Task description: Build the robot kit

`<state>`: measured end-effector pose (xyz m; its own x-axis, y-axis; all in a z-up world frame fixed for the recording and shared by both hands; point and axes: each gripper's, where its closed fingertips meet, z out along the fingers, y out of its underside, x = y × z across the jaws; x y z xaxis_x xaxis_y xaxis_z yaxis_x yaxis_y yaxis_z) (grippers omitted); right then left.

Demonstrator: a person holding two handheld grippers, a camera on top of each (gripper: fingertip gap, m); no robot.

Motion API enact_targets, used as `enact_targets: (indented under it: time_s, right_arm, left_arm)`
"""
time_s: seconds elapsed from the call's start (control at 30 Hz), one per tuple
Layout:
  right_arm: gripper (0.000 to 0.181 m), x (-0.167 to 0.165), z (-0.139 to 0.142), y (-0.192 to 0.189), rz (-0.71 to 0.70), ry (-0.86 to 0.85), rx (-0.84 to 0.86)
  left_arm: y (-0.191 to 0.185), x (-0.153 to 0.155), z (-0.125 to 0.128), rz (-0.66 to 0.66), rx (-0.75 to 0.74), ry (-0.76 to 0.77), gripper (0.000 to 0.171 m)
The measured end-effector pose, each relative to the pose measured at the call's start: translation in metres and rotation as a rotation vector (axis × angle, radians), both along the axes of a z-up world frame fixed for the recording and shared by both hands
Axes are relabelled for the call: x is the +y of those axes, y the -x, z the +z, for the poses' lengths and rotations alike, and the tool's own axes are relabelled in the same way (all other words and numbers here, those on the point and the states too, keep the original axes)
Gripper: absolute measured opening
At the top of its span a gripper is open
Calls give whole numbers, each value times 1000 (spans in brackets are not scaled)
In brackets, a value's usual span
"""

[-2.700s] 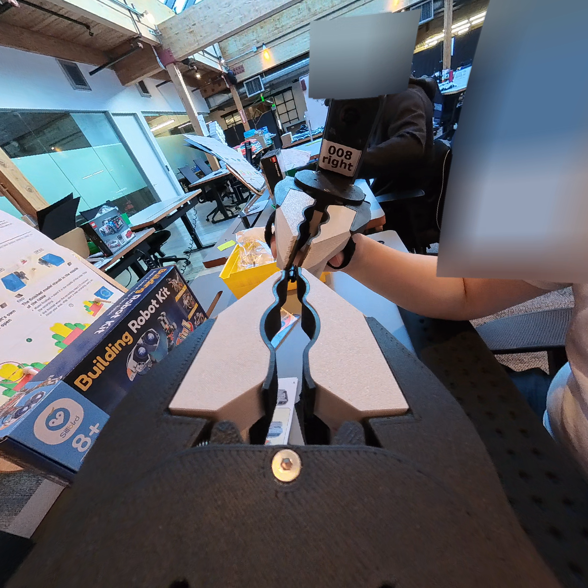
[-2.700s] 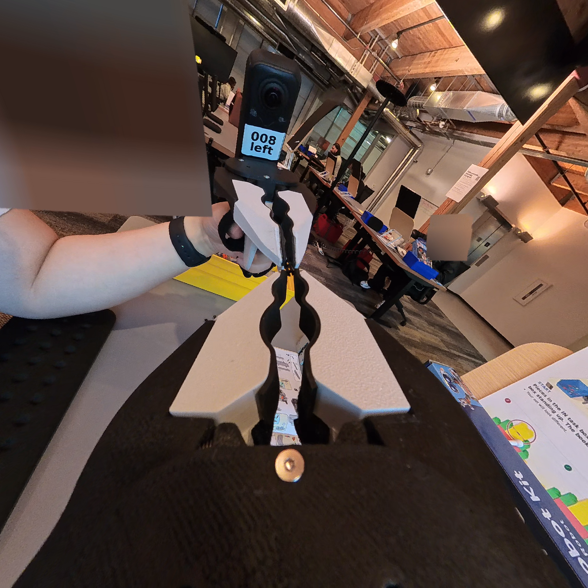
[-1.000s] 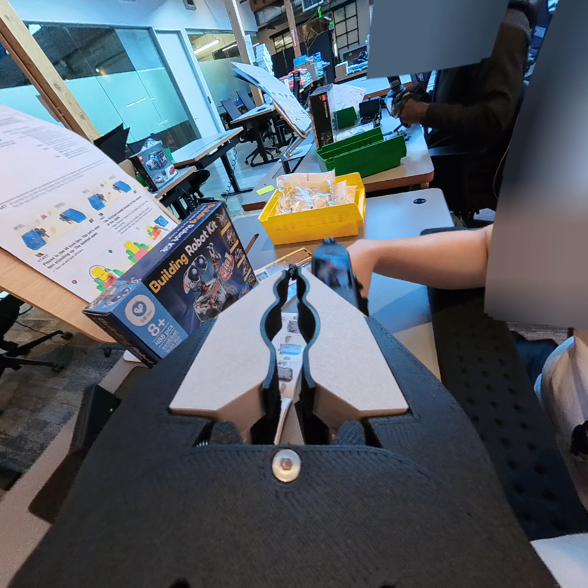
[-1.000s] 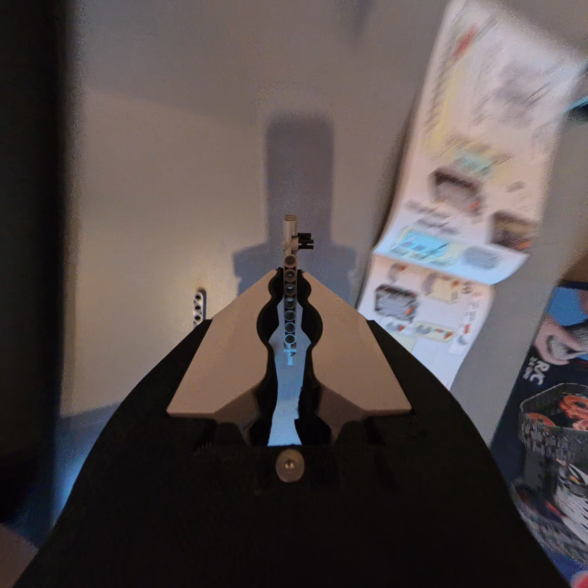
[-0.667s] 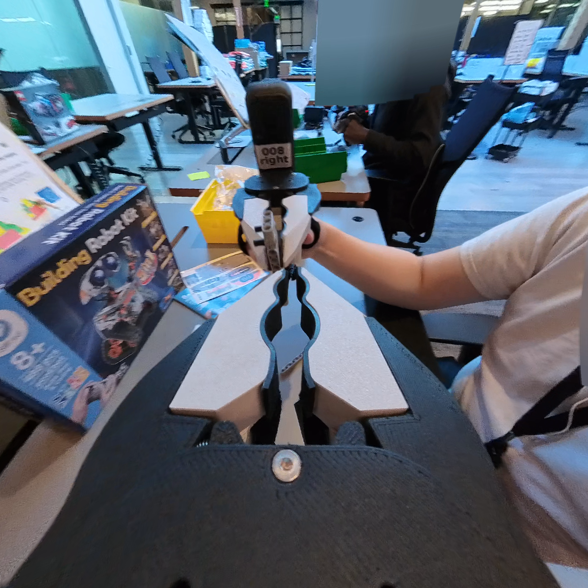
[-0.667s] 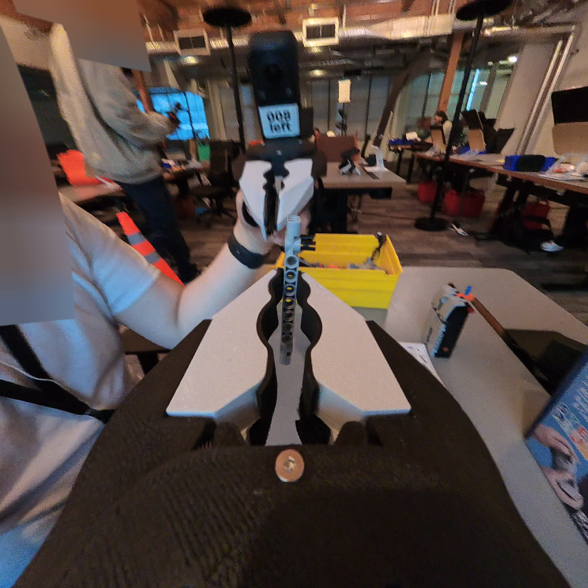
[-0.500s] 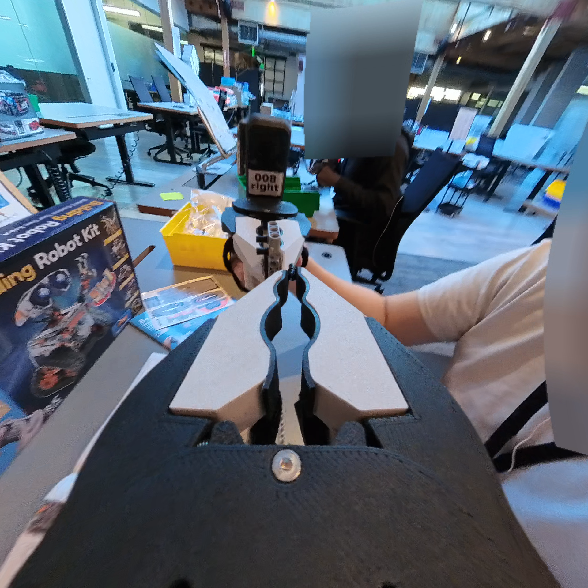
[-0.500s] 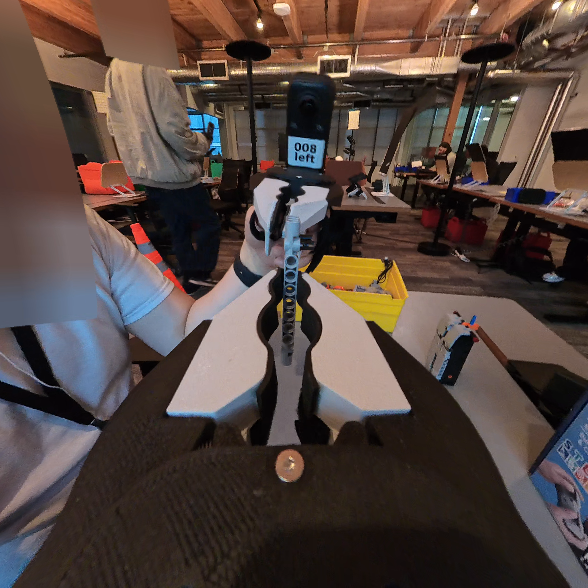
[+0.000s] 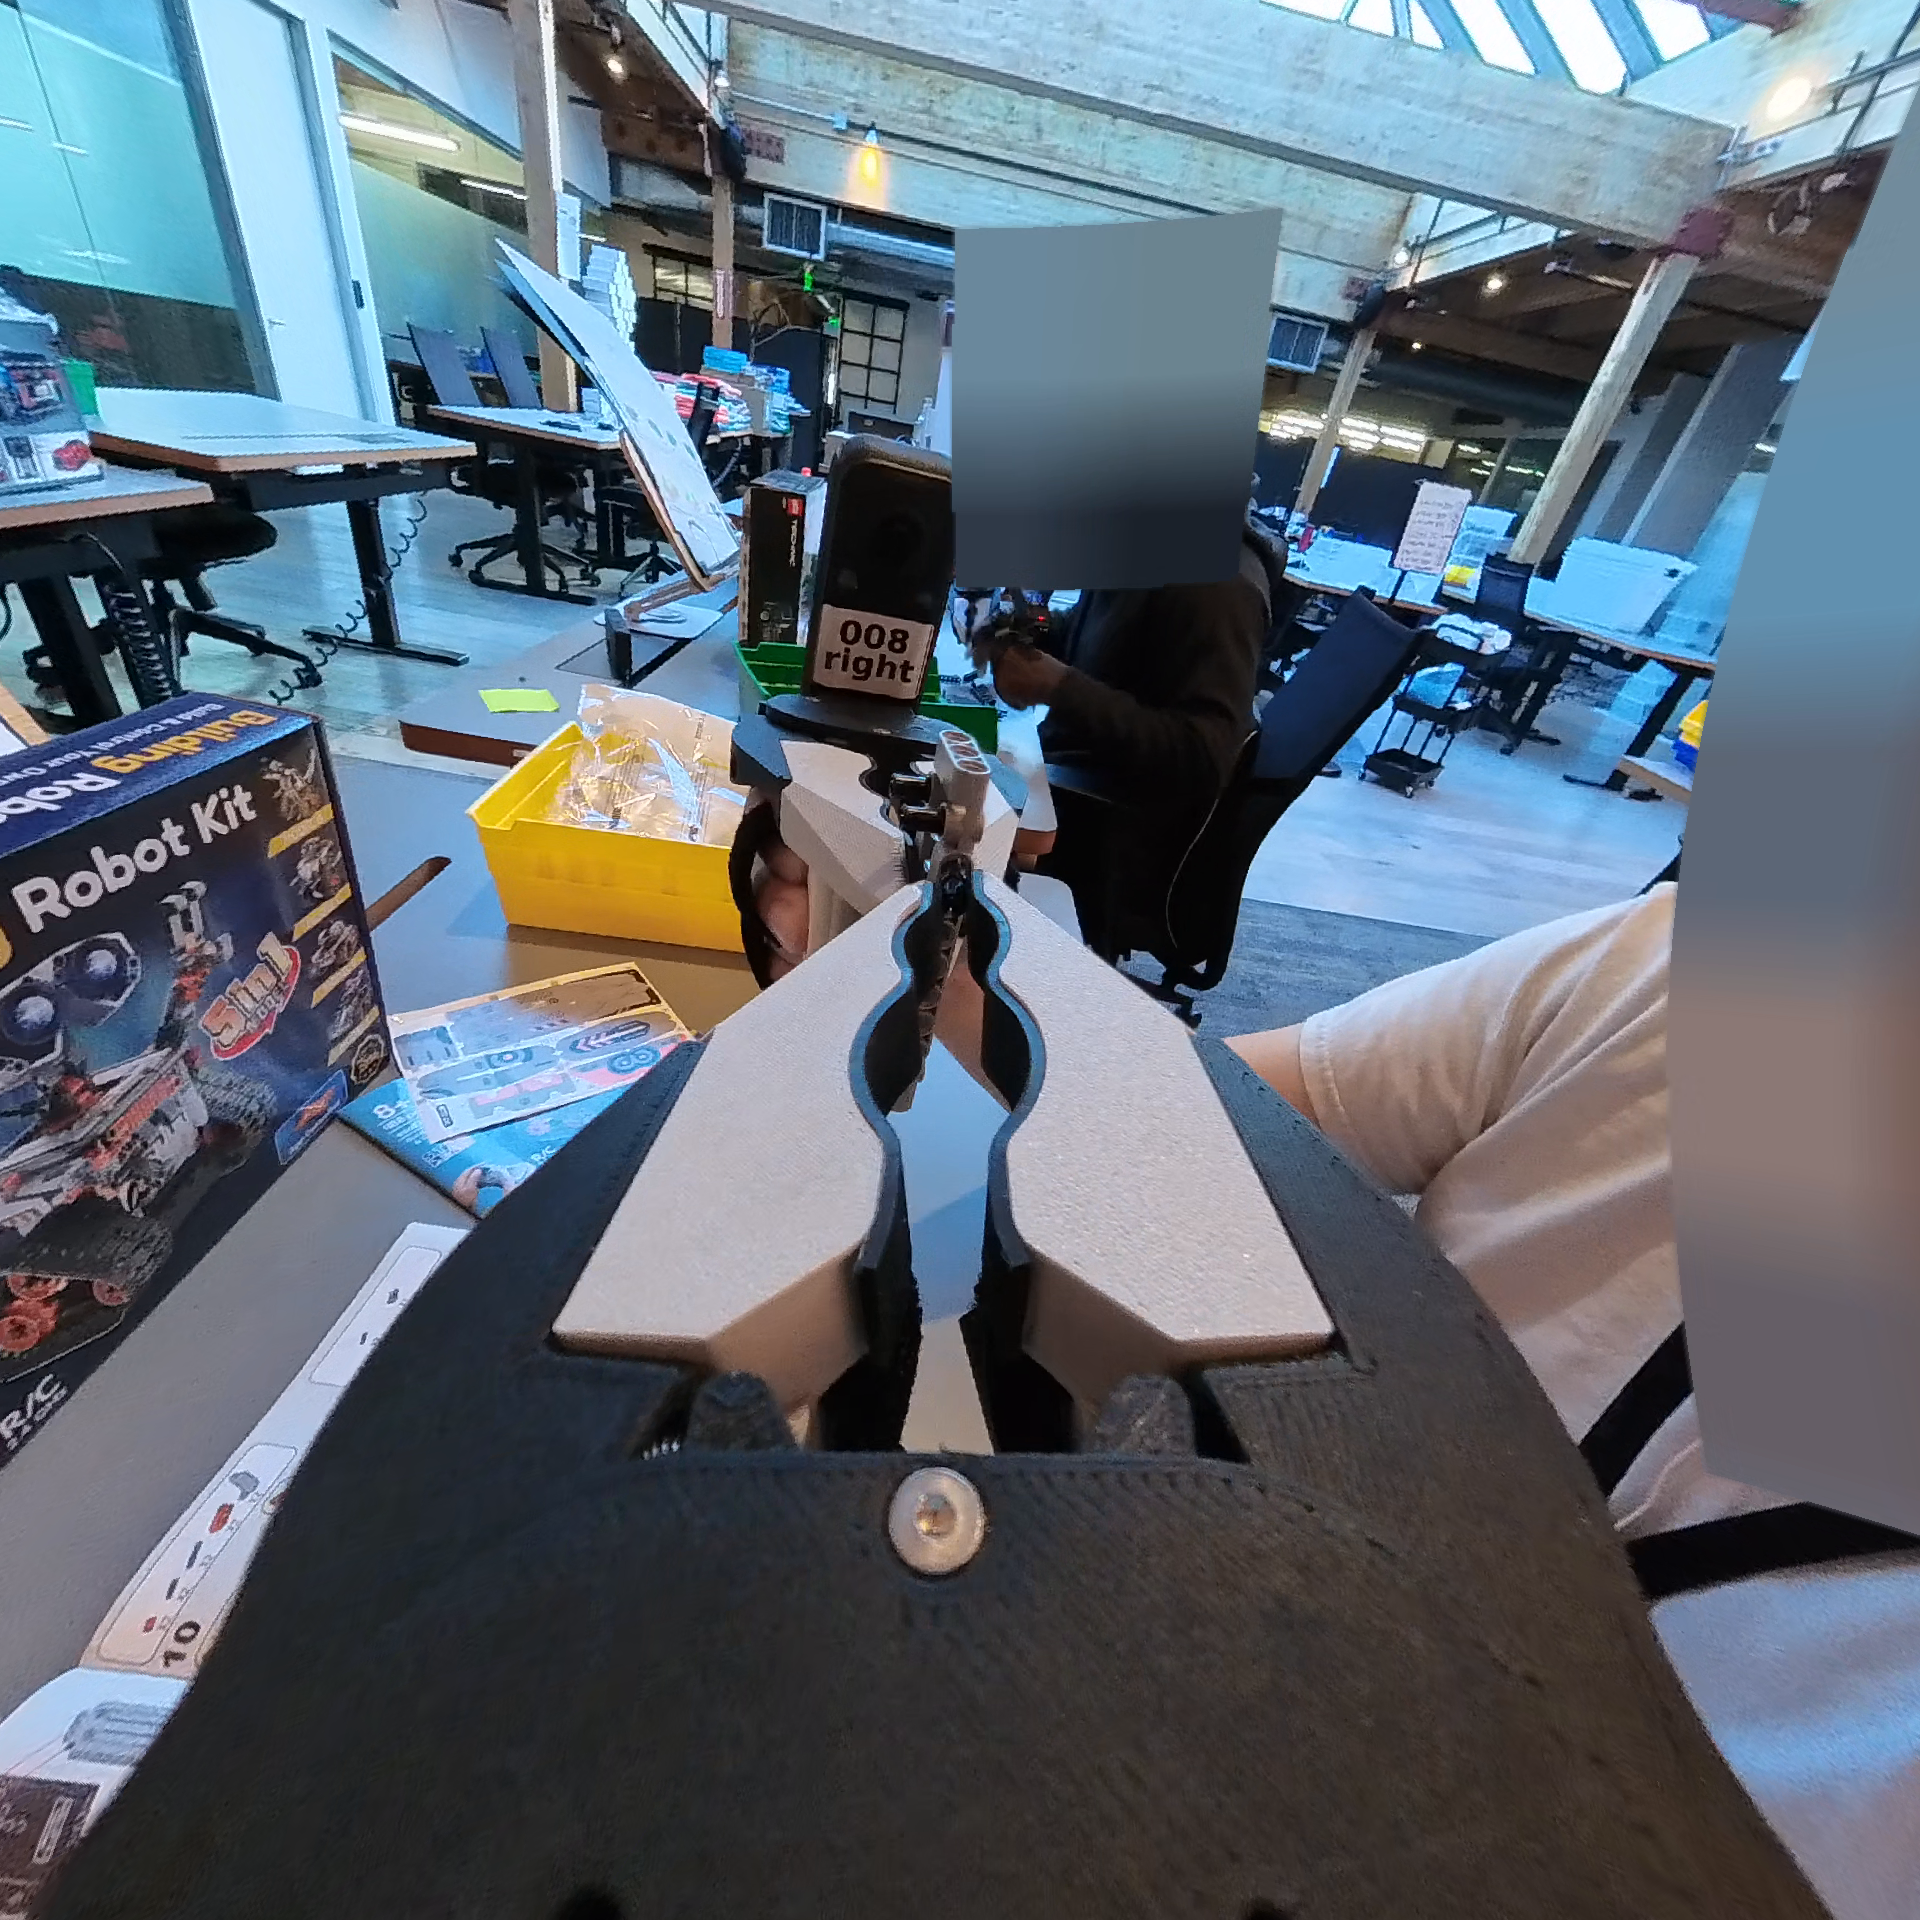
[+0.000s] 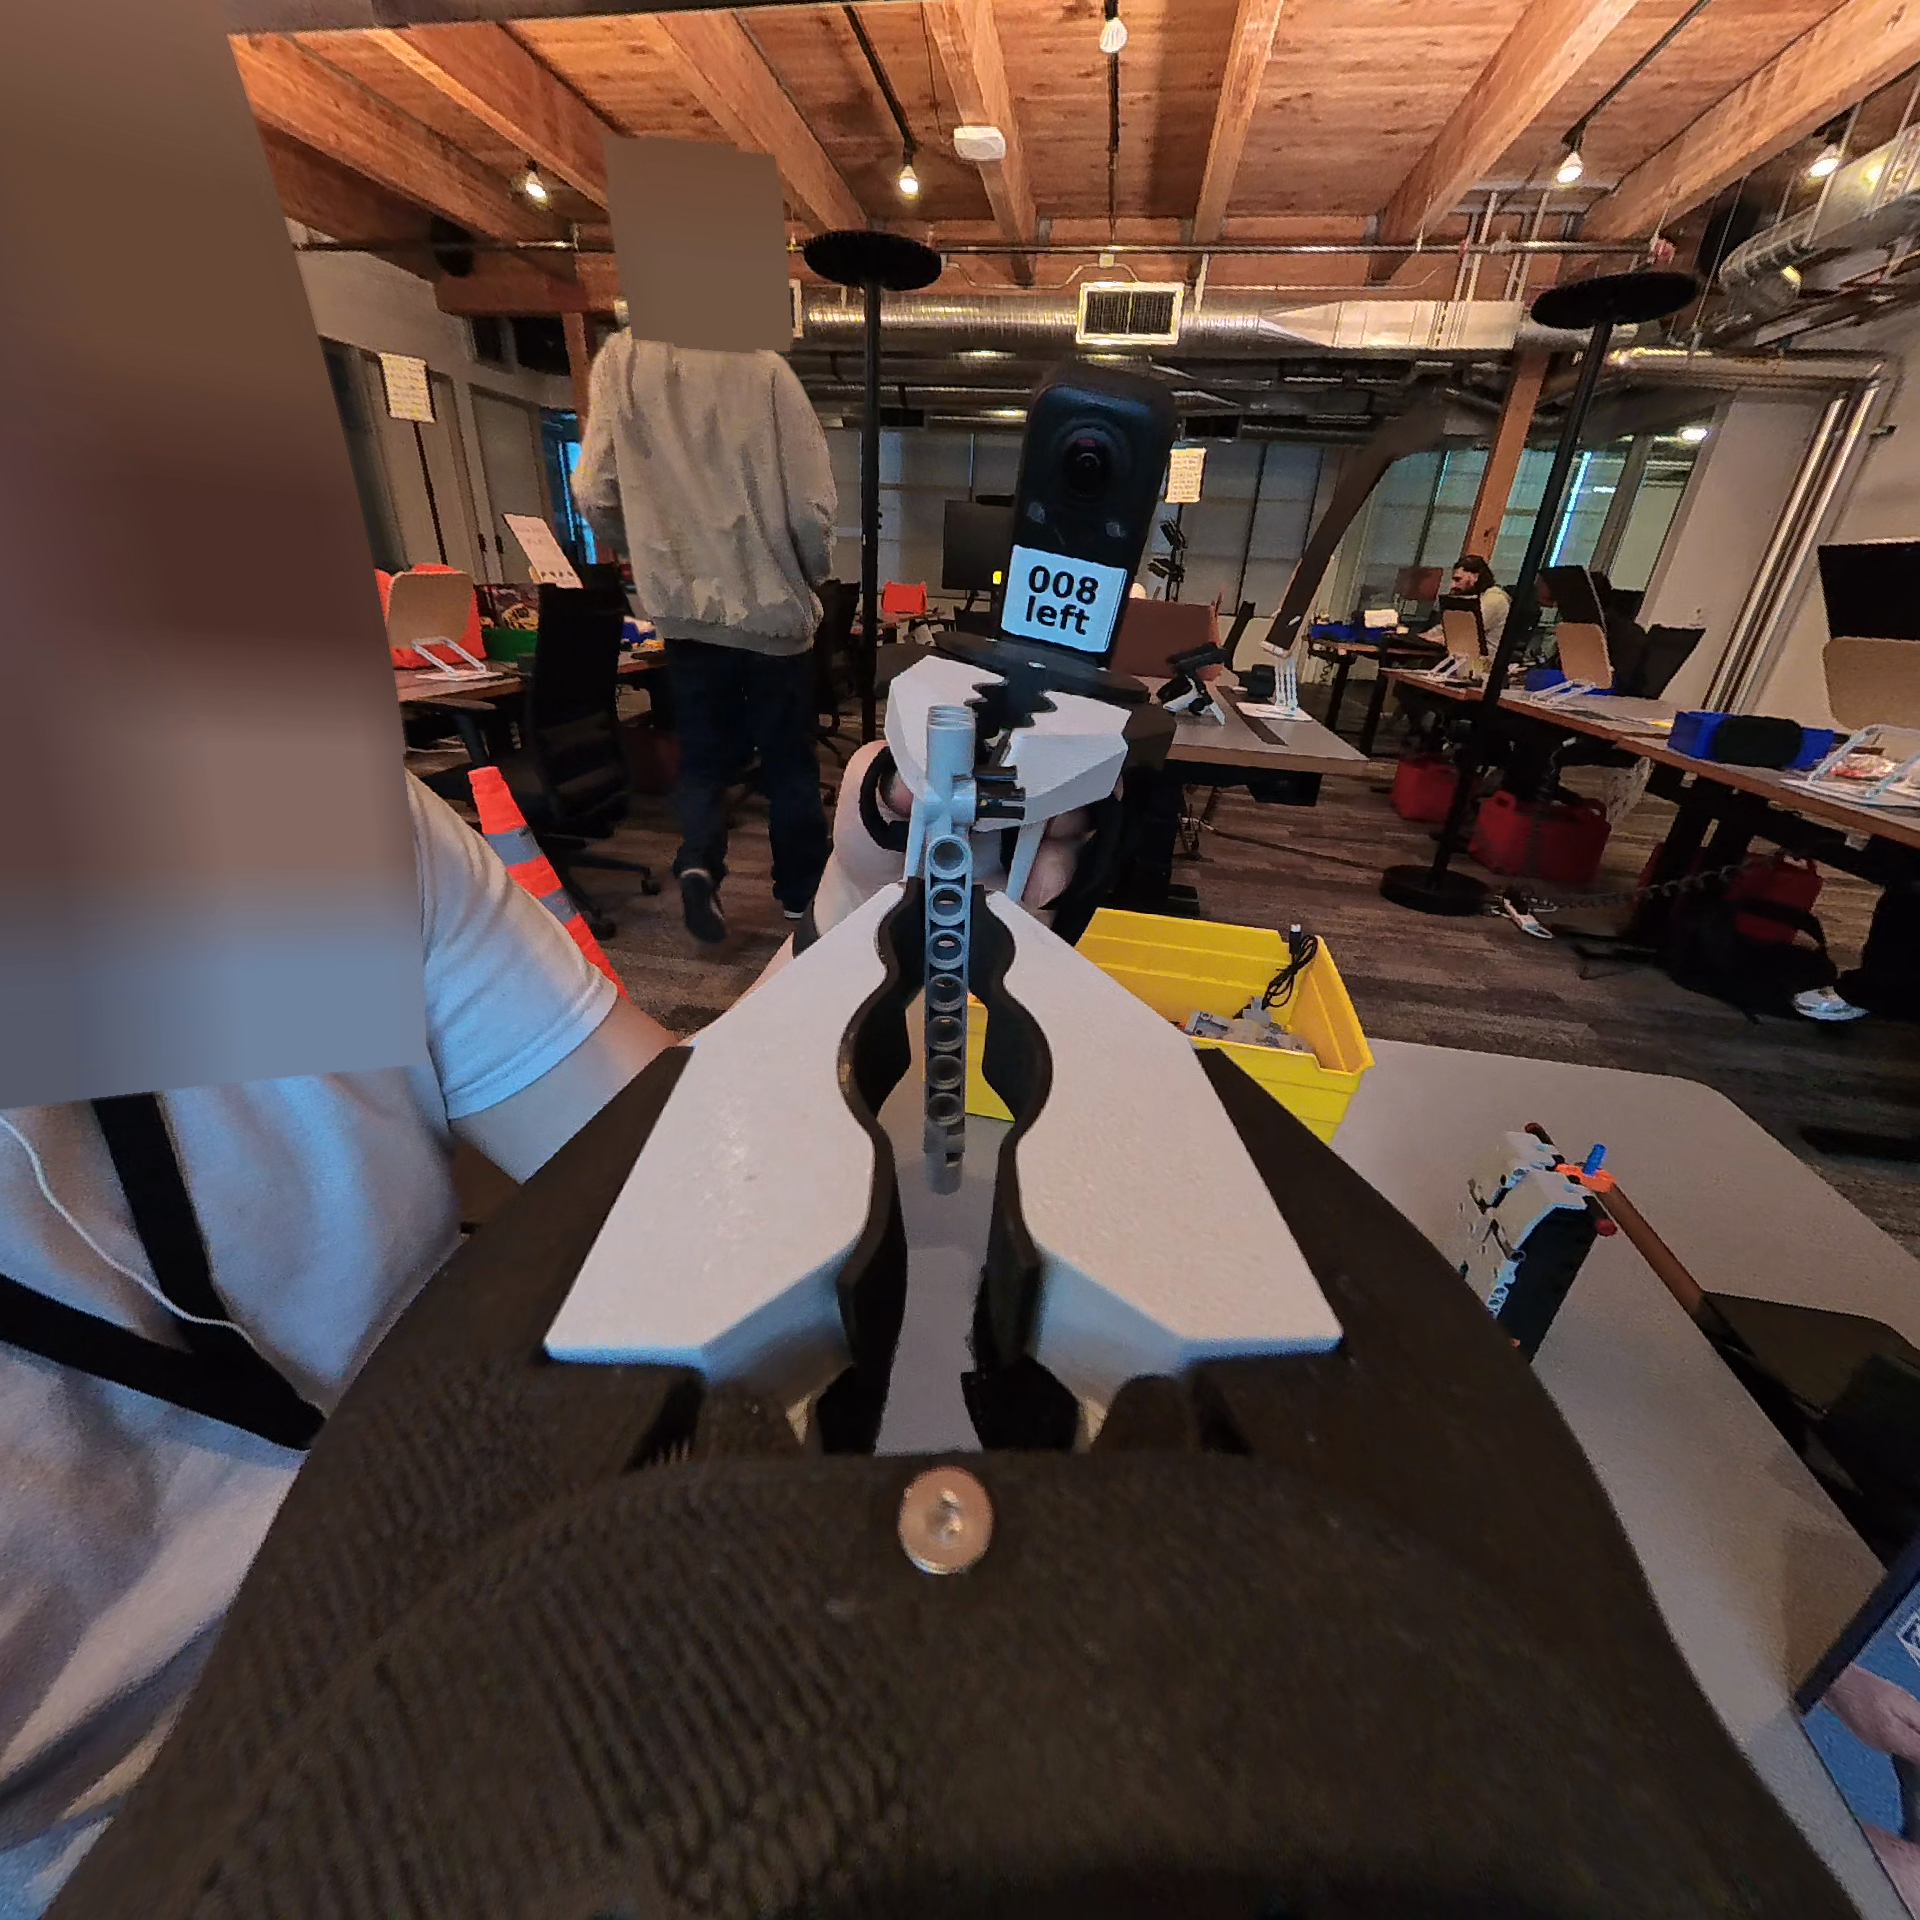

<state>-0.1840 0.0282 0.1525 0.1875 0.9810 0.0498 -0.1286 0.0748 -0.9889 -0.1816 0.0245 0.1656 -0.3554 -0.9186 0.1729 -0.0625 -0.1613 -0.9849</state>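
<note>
Beam (image 10: 945, 1018), grey with a row of holes, is pinched between the right gripper (image 10: 943, 914) fingers and held up in the air above the worktop (image 10: 1683, 1382). Its top carries a light-grey connector (image 10: 948, 774) with a black pin (image 10: 1000, 798) sticking out sideways. The same beam shows edge-on in the left wrist view (image 9: 948, 831).

Left gripper (image 9: 948, 902) faces the right one, tips almost meeting at the beam. Its fingers are pressed nearly together at the tips; they seem to nip the black pin, but I cannot tell for sure.

A hand (image 10: 862, 831) grips the left gripper's handle.

On the worktop:
- yellow bin (image 10: 1247, 997) at the far edge, small parts inside
- second yellow bin (image 9: 603, 862) with clear bags, far side in the left wrist view
- blue kit box (image 9: 156, 997) upright near the left edge
- sticker sheet (image 9: 530, 1049) lying flat beside the box
- small black-and-white build (image 10: 1527, 1236) near the right edge
</note>
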Motion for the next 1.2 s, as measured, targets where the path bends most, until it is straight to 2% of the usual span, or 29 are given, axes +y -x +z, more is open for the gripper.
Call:
enact_targets:
  time_s: [0.1, 0.37, 0.6, 0.77, 0.93, 1.2]
  right_arm:
    - [6, 3, 0, 0, -17, 2, -1]
    - [6, 15, 0, -3, -269, -192, -116]
    - [6, 19, 1, -3, -375, -316, -154]
    - [6, 10, -5, -1, -276, -305, -173]
    - [6, 8, -15, 1, -242, -285, -233]
    - [6, 12, -31, -2, -278, -336, -361]
  left_arm:
    - [-1, 2, 0, 9, 0, 9, 1]
    - [-1, 13, -1, 57, -3, 40, 2]
    - [-1, 16, 0, 35, -12, 101, 1]
    - [1, 7, -6, -53, 18, 131, 2]
    - [2, 5, -15, -82, 68, 110, 2]
    - [0, 7, -31, -68, 163, 126, 2]
